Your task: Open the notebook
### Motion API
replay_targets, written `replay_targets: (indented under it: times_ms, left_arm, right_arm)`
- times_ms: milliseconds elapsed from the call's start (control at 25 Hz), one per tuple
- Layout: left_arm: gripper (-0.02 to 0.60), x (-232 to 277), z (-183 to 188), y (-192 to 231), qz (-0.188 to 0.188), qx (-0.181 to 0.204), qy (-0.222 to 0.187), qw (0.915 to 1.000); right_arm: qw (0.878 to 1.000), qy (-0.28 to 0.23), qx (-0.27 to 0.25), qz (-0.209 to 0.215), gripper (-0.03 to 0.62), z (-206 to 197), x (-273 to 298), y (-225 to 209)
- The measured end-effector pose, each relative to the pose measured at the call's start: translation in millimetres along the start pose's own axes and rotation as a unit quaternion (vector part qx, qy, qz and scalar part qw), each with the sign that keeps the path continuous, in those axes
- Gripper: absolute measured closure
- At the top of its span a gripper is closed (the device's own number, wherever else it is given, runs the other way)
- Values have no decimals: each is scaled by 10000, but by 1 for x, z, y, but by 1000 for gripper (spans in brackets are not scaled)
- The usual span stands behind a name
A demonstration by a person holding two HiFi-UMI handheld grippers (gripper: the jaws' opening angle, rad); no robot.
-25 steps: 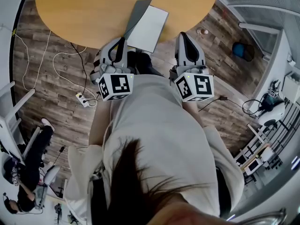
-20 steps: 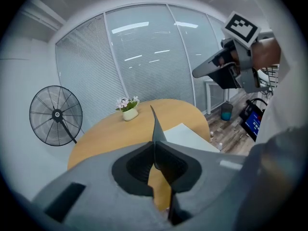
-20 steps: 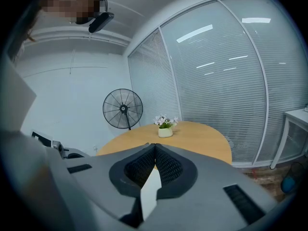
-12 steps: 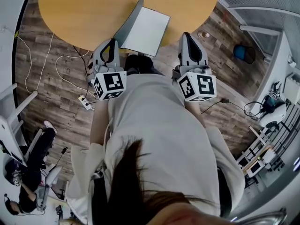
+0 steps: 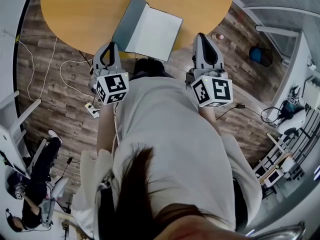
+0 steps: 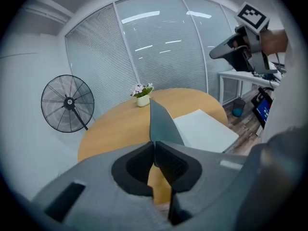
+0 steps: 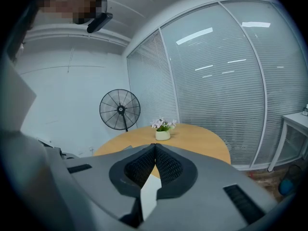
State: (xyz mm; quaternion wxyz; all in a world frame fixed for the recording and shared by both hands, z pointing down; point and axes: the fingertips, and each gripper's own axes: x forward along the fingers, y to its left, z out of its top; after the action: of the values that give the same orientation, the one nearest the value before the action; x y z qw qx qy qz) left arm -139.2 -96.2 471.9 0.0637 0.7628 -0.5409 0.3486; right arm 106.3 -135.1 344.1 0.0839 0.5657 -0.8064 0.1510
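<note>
The notebook lies near the front edge of the round wooden table (image 5: 80,14). Its white page (image 5: 156,34) lies flat and its grey cover (image 5: 127,21) is lifted and leans to the left. My left gripper (image 5: 108,45) is at the cover's near corner. In the left gripper view the jaws (image 6: 154,143) are shut on the grey cover (image 6: 162,124), which rises from between them, with the white page (image 6: 204,131) to its right. My right gripper (image 5: 201,35) hovers just right of the notebook. Its jaws (image 7: 155,146) are shut with nothing between them.
A small pot of flowers (image 7: 162,130) stands at the far side of the table, and a floor fan (image 7: 120,109) is behind it. Cables and a power strip (image 5: 90,106) lie on the wooden floor at left. A seated person (image 5: 30,184) is at lower left, a white desk (image 6: 240,76) at right.
My left gripper has moved left and back toward me with the cover in it. The cover has swung from nearly upright to leaning well over to the left. The right gripper has stayed put.
</note>
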Motion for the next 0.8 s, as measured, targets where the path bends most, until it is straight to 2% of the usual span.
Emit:
replay_targets:
  times_ms: [520,800]
  left_arm:
    - [549,28,-43,19,164,-304,426,9985]
    - [546,50,-77,17,93,-345,777,9963]
  right_arm:
    - [9999,72,-69,-76,592,1,4,2]
    - [9997,129,-125,-147,592,-1,1,3]
